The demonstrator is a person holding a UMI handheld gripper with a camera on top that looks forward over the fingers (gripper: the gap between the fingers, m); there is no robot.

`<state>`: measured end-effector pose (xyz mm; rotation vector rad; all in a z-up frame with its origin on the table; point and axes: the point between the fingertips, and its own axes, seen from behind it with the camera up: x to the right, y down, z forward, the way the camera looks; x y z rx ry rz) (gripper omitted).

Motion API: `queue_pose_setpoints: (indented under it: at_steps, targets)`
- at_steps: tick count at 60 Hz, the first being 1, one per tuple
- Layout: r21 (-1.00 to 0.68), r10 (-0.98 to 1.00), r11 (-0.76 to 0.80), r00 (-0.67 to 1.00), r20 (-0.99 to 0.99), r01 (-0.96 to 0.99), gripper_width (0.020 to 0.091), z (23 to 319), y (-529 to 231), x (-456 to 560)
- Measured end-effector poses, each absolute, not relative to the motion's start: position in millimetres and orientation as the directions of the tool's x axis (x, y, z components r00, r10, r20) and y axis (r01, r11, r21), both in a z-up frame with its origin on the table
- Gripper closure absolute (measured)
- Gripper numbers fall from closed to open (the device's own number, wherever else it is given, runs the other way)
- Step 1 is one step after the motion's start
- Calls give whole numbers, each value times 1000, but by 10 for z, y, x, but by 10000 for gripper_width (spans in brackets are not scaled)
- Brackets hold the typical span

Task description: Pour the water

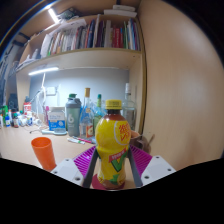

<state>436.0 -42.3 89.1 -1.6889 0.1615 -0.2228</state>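
From my seat I have the gripper (112,165) closed around a yellow bottle (112,150), and I will take that bottle as my landmark for everything else. It stands upright between the two fingers, its yellow cap (114,104) on, a red label band across its upper body and a yellow-green one lower down. The purple pads (84,158) flank it on either side, and the bottle fills the space between them with no gap that I can make out, so I read both fingers as pressing on it; the jaws are narrowed to the bottle's width. I cannot see the bottle's base, which is hidden low between the fingers, so I cannot tell whether it rests on the desk (20,150) or is lifted off it. To the left of the bottle and a little behind it, an orange cup (43,152) stands upright on the desk, apart from both the bottle and the fingers. Farther behind the bottle, toward the wall, I see a cluster of other bottles and containers (78,115), too crowded to tell one from another. Above and behind the bottle runs a bookshelf (90,38) packed with books standing on end, with a strip light (42,71) glowing under it. To the right of the bottle a plain beige wall panel (185,80) rises close by.
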Motion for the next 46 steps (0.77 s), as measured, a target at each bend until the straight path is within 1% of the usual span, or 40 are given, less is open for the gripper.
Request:
queue_pose_setpoints:
  at_steps: [4, 6, 14, 20, 29, 32, 36, 37, 43, 46]
  targets:
    - [-989, -225, -145, 973, 53, 20, 308, 933, -499, 4337]
    - [-991, -220, -131, 975, 44, 15, 246, 975, -539, 4316]
    - [-991, -257, -130, 966, 24, -10, 254, 1029, -834, 4358]
    - [-987, -281, -157, 960, 11, -34, 255, 953, -1142, 4313]
    - [-990, -275, -140, 961, 9, -31, 255, 930, -1702, 4123]
    - [-992, -252, -126, 967, 20, -12, 256, 992, -1794, 4039]
    - [-990, -304, -125, 952, -24, -65, 257, 1078, -1857, 4076]
    - [-990, -308, -121, 951, -34, -74, 267, 1109, -1868, 4064]
    - [-993, -278, -94, 960, -39, -68, 264, 1266, -1988, 3860]
    - [-993, -281, -89, 959, -48, -76, 262, 1288, -2089, 3796]
